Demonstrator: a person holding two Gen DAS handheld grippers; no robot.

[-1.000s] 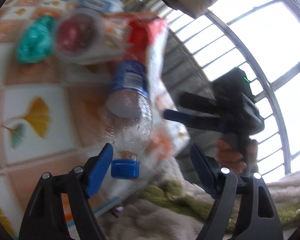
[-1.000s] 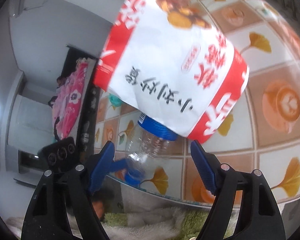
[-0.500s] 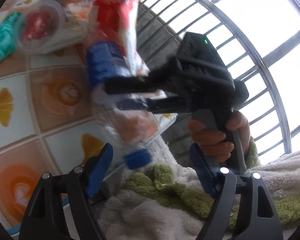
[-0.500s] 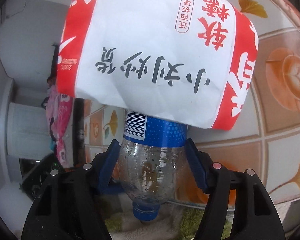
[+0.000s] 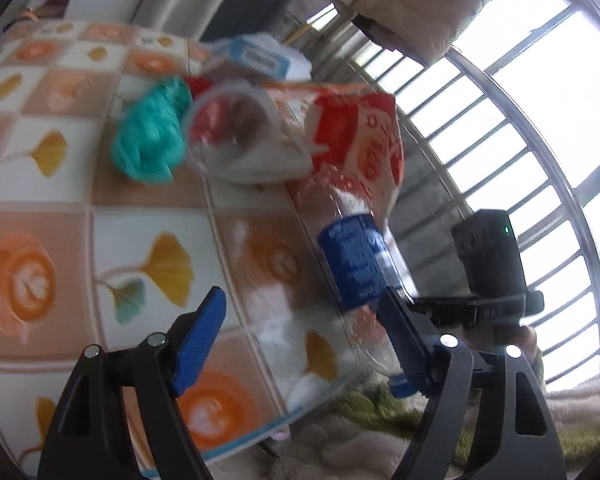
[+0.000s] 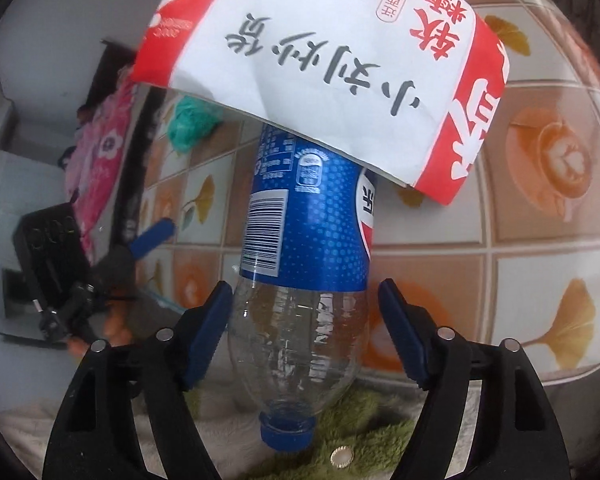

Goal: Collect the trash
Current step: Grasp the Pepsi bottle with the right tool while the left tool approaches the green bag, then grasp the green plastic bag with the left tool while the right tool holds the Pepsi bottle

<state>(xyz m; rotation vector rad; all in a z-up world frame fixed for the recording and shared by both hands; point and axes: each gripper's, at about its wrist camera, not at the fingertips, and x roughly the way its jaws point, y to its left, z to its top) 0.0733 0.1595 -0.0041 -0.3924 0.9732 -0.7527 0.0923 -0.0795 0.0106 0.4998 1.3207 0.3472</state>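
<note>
An empty clear plastic bottle (image 6: 300,308) with a blue label and blue cap sits between the fingers of my right gripper (image 6: 304,332), cap toward me. The jaws look close around it, but contact on the right side is not clear. Its far end lies under a red-and-white snack bag (image 6: 340,60). In the left wrist view the bottle (image 5: 356,264) and bag (image 5: 364,140) are blurred, to the right of my left gripper (image 5: 304,340), which is open and empty. A clear plastic cup (image 5: 232,128) and a teal wad (image 5: 152,140) lie further back.
The table (image 5: 60,216) has an orange and white tiled cover with ginkgo leaves and coffee cups. A blue-and-white packet (image 5: 256,58) lies at its far side. A green and beige fluffy cover (image 6: 360,440) lies below the table edge. Window bars (image 5: 520,140) stand to the right.
My right gripper closed in around the bottle a second ago and now holds the same place, with the bottle shifted a little. My left gripper swung back toward the table, away from the right gripper.
</note>
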